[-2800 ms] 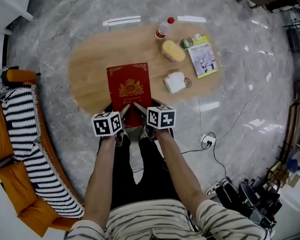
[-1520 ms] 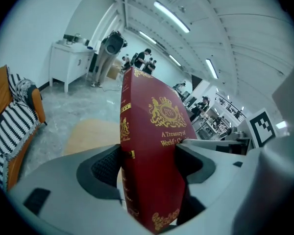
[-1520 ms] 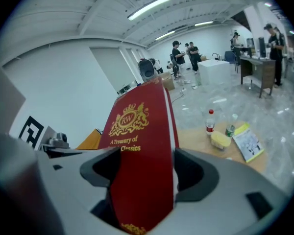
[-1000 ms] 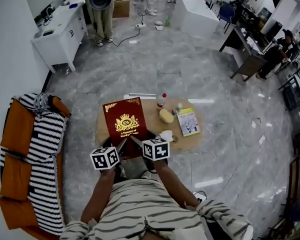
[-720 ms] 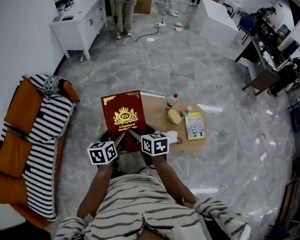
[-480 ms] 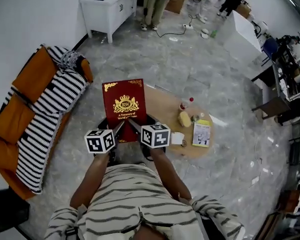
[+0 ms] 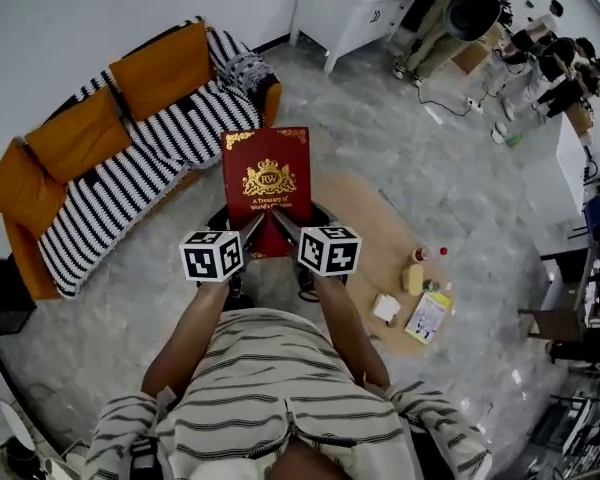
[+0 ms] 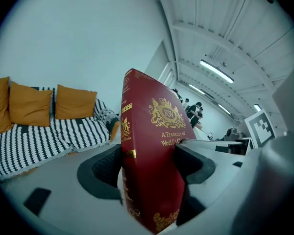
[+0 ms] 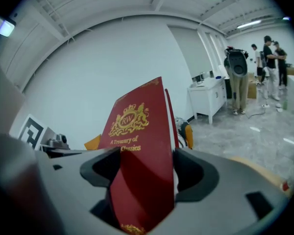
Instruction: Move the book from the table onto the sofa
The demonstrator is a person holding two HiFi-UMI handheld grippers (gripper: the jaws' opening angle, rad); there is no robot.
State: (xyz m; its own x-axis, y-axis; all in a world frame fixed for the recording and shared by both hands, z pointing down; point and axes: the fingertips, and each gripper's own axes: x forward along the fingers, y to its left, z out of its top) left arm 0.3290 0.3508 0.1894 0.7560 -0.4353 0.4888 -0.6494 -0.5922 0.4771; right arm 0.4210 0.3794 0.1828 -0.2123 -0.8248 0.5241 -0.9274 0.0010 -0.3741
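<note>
While the left tongs (image 7: 250,230) and the right tongs (image 7: 281,228) sit side by side at frame centre, each pair is clamped on the near edge of the red book (image 7: 267,181). The book is held in the air, clear of the counter, with its gold-crested cover up. At the upper left stands the orange sofa (image 7: 75,138) under a striped throw (image 7: 130,193). At the lower right lies the oval wooden counter (image 7: 370,223), carrying a bottle (image 7: 417,255) and a booklet (image 7: 427,316).

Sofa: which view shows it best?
Head view: nearly all of the sofa shows, end to end, up left of the book. Left gripper view shows one stretch of it; right gripper view only slivers beside the book.
</note>
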